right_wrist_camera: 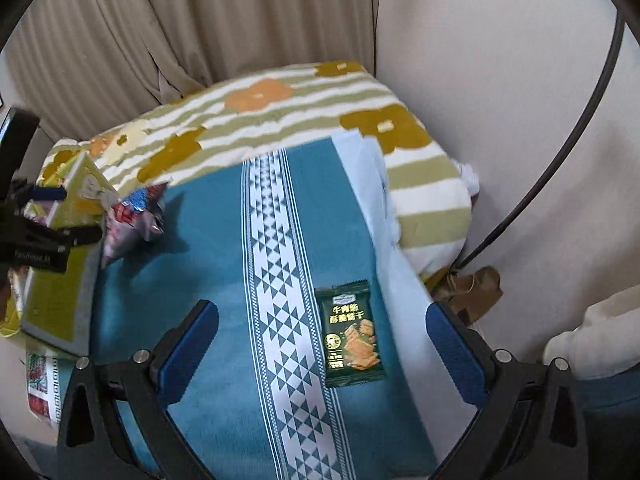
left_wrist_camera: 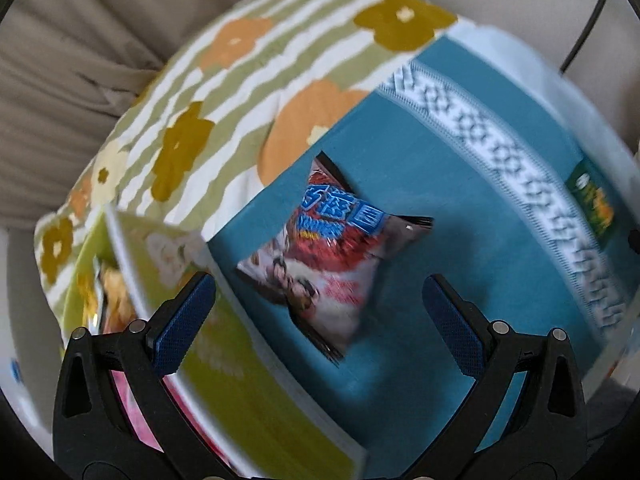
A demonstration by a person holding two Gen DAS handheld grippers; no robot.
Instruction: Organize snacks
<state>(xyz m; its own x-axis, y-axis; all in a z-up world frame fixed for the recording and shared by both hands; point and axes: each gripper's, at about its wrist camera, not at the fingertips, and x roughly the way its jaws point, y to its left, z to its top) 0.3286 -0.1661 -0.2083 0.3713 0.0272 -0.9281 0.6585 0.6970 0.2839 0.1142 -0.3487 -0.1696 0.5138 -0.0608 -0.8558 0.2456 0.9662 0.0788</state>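
Note:
A red, blue and white snack bag (left_wrist_camera: 324, 256) lies on the teal cloth (left_wrist_camera: 420, 184), just ahead of my open, empty left gripper (left_wrist_camera: 316, 304). It also shows in the right wrist view (right_wrist_camera: 132, 216). A yellow-green box (left_wrist_camera: 224, 344) holding snack packets stands left of it, under my left finger; it shows in the right wrist view (right_wrist_camera: 68, 256) too. A dark green biscuit packet (right_wrist_camera: 352, 338) lies flat on the cloth between the fingers of my open, empty right gripper (right_wrist_camera: 320, 340); it appears at the right edge of the left wrist view (left_wrist_camera: 592, 204).
A flowered, striped blanket (right_wrist_camera: 304, 120) covers the far part of the surface. Beige curtains (right_wrist_camera: 160, 32) and a pale wall stand behind. A white patterned band (right_wrist_camera: 280, 280) runs down the cloth. A black cable (right_wrist_camera: 560, 152) hangs on the right.

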